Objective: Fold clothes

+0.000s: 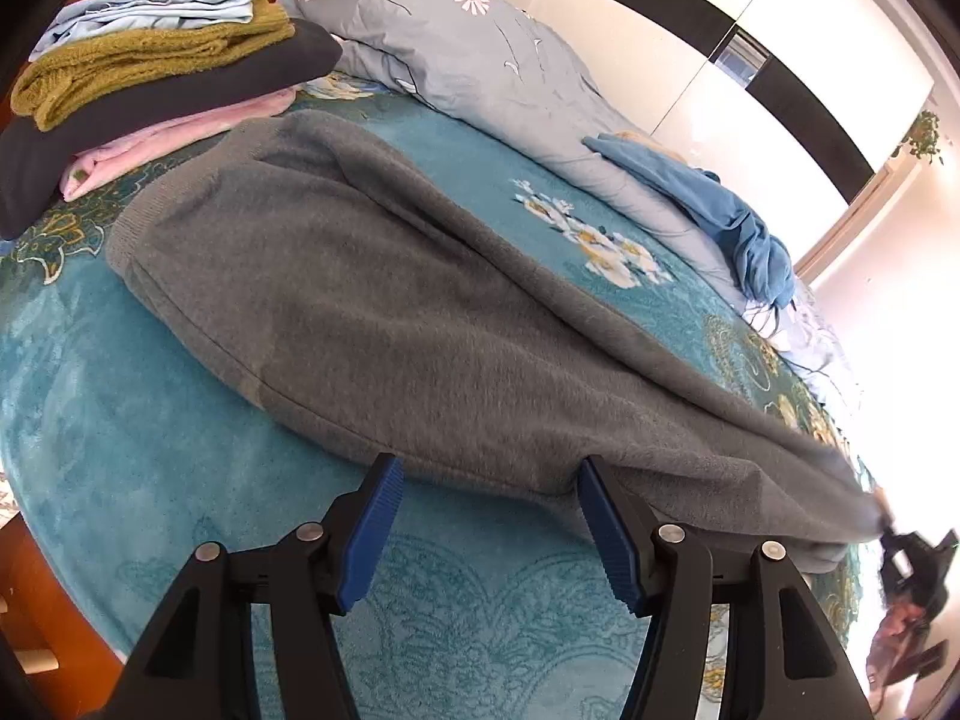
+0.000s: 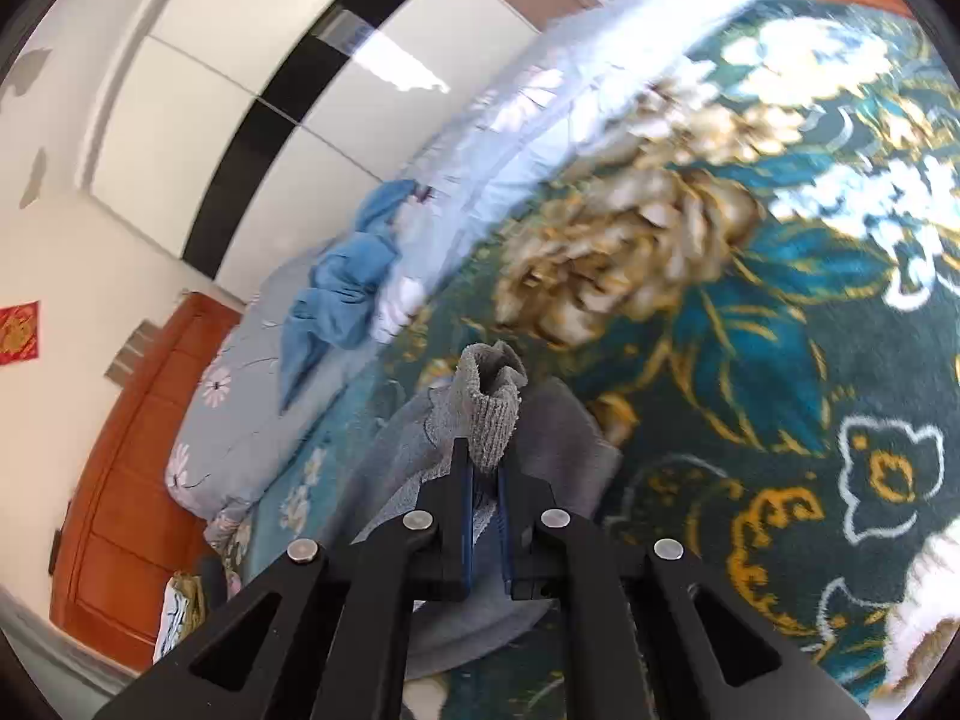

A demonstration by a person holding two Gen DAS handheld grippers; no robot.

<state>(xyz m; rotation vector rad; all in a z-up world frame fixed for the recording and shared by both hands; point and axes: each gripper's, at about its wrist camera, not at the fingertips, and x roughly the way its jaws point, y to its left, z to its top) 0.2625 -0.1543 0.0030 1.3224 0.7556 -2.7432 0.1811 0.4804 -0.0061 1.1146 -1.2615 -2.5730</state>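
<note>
Blurred bedspread (image 2: 690,276) flowers, right wrist view

No text, brand, number or label can be read in either view. The one thing like a sign is a small red square paper (image 2: 19,333) with a gold pattern, on the white wall at the left edge of the right wrist view; its marks are too small and blurred to read, so I cannot tell if it is a character or only decoration.
</note>
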